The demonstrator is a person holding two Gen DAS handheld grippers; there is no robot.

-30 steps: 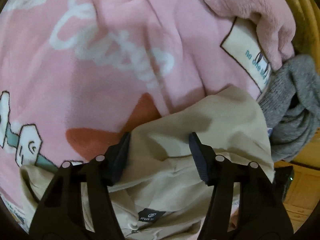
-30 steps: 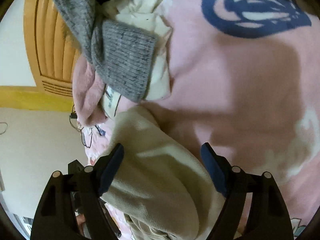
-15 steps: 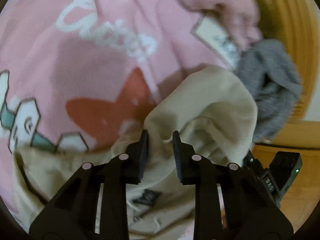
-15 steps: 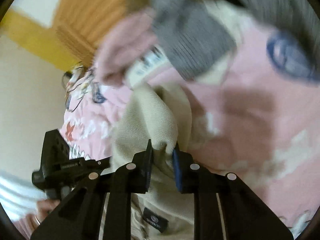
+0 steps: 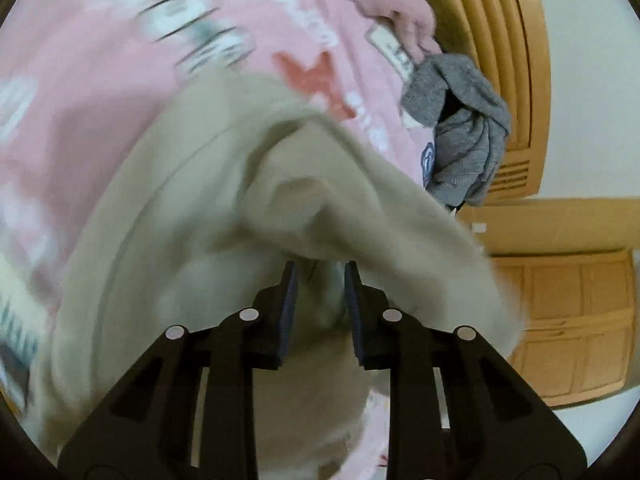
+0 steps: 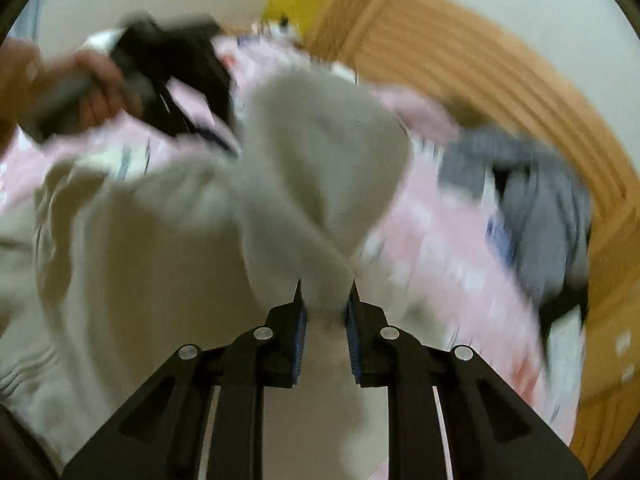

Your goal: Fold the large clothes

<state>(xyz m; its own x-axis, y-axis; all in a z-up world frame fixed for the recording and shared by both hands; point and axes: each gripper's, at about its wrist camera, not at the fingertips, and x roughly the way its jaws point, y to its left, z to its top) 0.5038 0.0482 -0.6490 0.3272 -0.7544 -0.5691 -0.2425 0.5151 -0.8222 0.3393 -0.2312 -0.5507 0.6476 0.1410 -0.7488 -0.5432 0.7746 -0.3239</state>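
While a pink blanket (image 5: 120,92) covers the bed, the beige garment (image 5: 224,216) hangs bunched above it (both views blurred). A grey knit (image 5: 460,120) lies beside the headboard (image 5: 500,40). Left gripper (image 5: 320,292) and right gripper (image 6: 325,312) each pinch beige cloth.

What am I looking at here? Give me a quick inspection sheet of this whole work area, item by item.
Surface: pink printed blanket, apparently on a bed.
Job's things: beige sweatshirt, lifted and bunched between both tools.
Clutter: grey knit garment and a fuzzy pink garment near the headboard.
Grippers: left gripper and right gripper each pinch sweatshirt fabric; the person's left hand shows in the right view.
Cables: nothing seen.
Surroundings: wooden headboard, wooden cabinet, pale wall. Pictures are motion-blurred.
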